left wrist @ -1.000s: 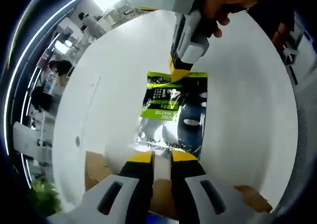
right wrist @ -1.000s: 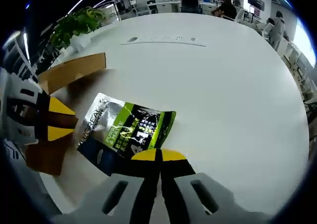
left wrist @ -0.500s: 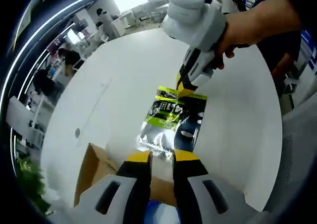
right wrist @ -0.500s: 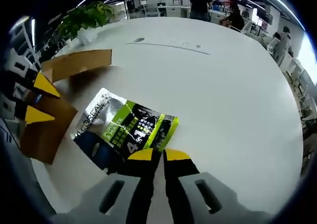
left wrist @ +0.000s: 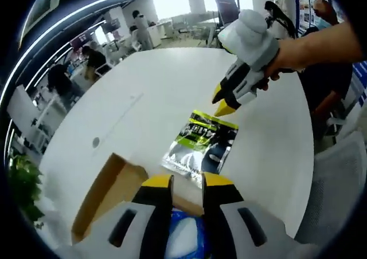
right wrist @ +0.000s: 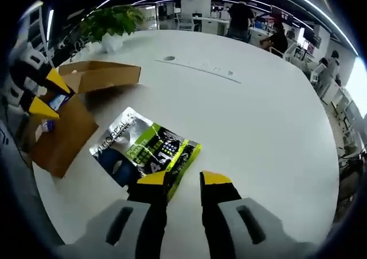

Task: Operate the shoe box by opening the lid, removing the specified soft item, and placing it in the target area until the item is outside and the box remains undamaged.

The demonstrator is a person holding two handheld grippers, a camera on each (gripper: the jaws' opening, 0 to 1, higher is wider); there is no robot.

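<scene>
While the silver, green and black foil sachet [left wrist: 200, 147] lies flat on the round white desk [left wrist: 143, 110], outside the box, the left claw [left wrist: 186, 181] hangs above the open brown cardboard shoe box [left wrist: 112, 184] with its yellow-tipped jaws parted and nothing between them; something blue [left wrist: 183, 236] sits in the box beneath it. In the left gripper view the right claw [left wrist: 225, 102], held by a hand [left wrist: 287, 58], hovers just at 1 o'clock of the sachet, jaws apart, clear of it. In the right gripper view the right claw [right wrist: 184, 179] stands open at the sachet's [right wrist: 143, 147] near edge; the shoe box [right wrist: 69, 127] lies at 9 o'clock, flap raised, the left claw [right wrist: 49, 95] over it; a potted green plant [right wrist: 112, 24] stands at 11 o'clock.
</scene>
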